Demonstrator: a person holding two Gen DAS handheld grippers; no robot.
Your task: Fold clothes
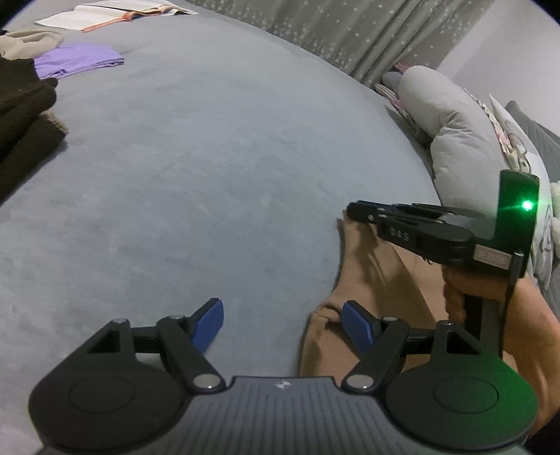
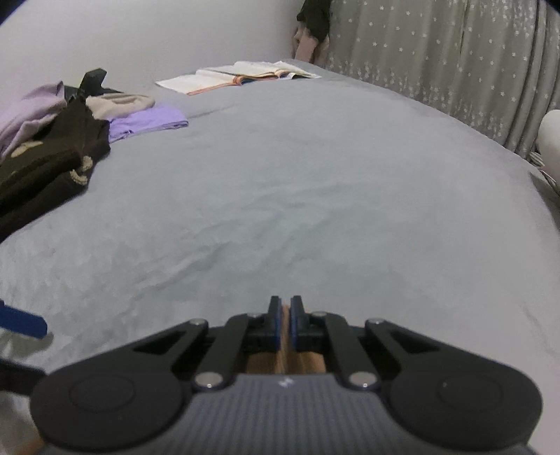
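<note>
While both grippers are working low over the grey bed cover, view by view:

Left wrist view, left gripper: jaws standing wide apart, released; the right blue pad is lying against the edge of the tan garment, the left pad is over bare cover; nothing is being pinched.
Left wrist view, tan garment: lying bunched on the bed cover at lower right, running from under the left gripper's right finger up to the other gripper's tip.
Left wrist view, right gripper: coming in from the right, held by a hand, its fingers together at the garment's far corner, green light glowing on its body.
Left wrist view, background: purple garment and dark garment lying far left, open book beyond, grey pillow at right.

Right wrist view, right gripper: clenched, gripping a thin fold of tan garment showing between the pads and under the fingers.
Right wrist view, bed cover: stretching ahead.
Right wrist view, clothes pile: dark garment, purple garment and a beige one sitting far left, well apart from the gripper.
Right wrist view, rest: open book near the far edge, starred curtain behind.
</note>
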